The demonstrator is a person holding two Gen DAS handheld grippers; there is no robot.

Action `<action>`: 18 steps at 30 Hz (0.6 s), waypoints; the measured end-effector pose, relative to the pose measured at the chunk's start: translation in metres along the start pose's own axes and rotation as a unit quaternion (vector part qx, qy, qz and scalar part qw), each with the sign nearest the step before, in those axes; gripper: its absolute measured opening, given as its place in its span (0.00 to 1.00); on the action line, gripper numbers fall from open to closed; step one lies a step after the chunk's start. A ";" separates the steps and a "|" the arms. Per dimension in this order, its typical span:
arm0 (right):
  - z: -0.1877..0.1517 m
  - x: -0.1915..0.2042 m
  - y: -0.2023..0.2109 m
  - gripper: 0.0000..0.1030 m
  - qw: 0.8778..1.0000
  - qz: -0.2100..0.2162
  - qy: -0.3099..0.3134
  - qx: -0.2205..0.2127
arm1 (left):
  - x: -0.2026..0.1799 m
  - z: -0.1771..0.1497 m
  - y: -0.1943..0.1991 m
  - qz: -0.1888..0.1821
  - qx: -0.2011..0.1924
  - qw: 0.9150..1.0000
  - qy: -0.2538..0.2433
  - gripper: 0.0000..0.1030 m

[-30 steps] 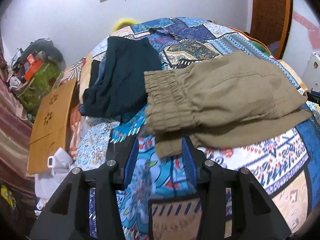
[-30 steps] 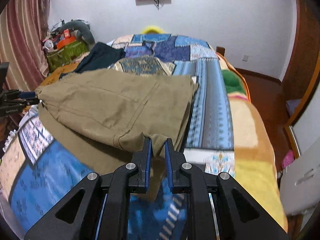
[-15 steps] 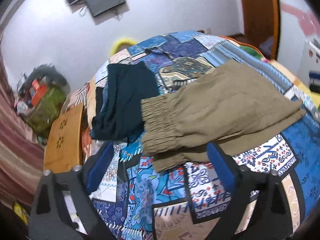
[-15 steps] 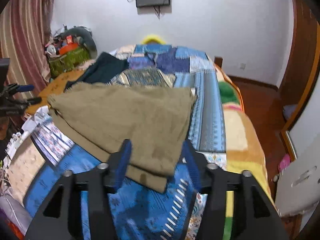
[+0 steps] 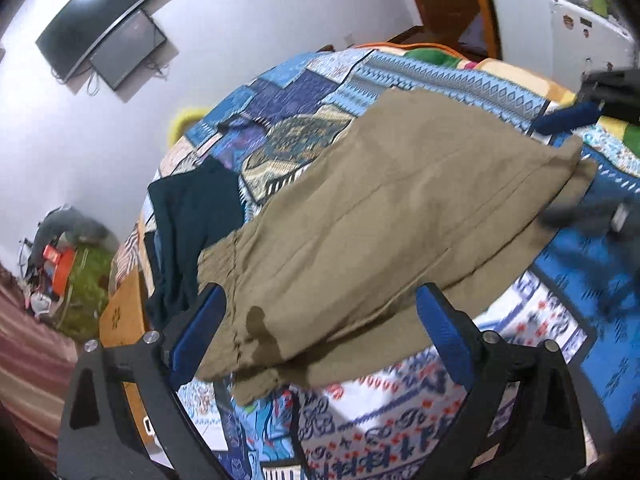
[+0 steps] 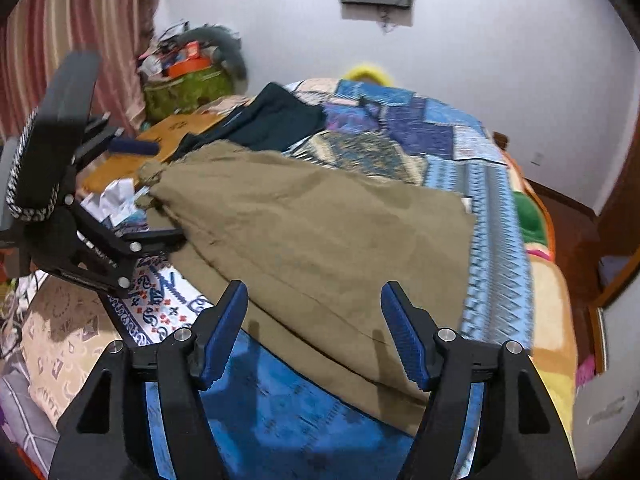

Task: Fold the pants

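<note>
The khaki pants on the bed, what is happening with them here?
A person is folding the khaki pants on the patchwork bedspread, with tongs in each hand. The pants lie folded over. Both the left tongs and the right tongs have just been opening and hold nothing.

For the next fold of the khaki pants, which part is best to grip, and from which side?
Probably the elastic waistband of the khaki pants, coming from the near bed edge. It is gathered and thick, its corner overhangs toward the open left gripper, and the dark garment lies beside it at the far side.
</note>
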State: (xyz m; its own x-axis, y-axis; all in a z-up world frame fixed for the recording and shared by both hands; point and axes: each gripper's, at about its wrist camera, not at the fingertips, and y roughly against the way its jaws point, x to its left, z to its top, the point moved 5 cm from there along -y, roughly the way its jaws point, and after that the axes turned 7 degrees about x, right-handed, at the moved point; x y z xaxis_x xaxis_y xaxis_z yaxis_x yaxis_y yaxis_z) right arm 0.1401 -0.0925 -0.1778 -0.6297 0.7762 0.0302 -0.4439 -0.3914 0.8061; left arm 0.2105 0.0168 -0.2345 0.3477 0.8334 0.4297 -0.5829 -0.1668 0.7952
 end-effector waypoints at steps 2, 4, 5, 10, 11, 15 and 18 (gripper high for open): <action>0.003 0.008 -0.009 0.63 1.000 0.004 0.015 0.006 | 0.003 0.006 0.003 -0.004 -0.007 1.000 0.003 0.94; 0.006 0.012 -0.015 0.63 1.000 0.008 0.023 0.010 | 0.008 0.013 0.005 -0.003 -0.011 1.000 0.009 0.94; 0.007 0.014 -0.019 0.63 0.999 0.011 0.026 0.014 | 0.011 0.015 0.005 -0.003 -0.011 1.000 0.013 0.94; 0.013 0.018 -0.033 0.62 0.999 0.024 0.031 0.035 | 0.028 0.010 0.013 -0.033 -0.012 0.999 0.032 0.94; 0.014 0.017 -0.032 0.62 0.999 0.027 0.028 0.038 | 0.027 0.007 0.014 -0.033 -0.011 0.999 0.029 0.94; 0.012 0.016 -0.028 0.62 0.999 0.029 0.022 0.037 | 0.021 -0.017 0.003 -0.013 0.012 1.000 -0.001 0.94; 0.010 0.018 -0.024 0.62 0.999 0.028 0.025 0.033 | 0.017 -0.028 -0.014 0.015 0.038 0.999 -0.017 0.94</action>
State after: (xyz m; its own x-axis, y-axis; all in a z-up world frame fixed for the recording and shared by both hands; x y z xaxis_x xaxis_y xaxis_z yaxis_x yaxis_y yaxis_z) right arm 0.1460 -0.0642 -0.1911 -0.6841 0.7278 0.0471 -0.3663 -0.3987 0.8407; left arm 0.2043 0.0481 -0.2500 0.3570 0.8094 0.4663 -0.5356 -0.2316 0.8121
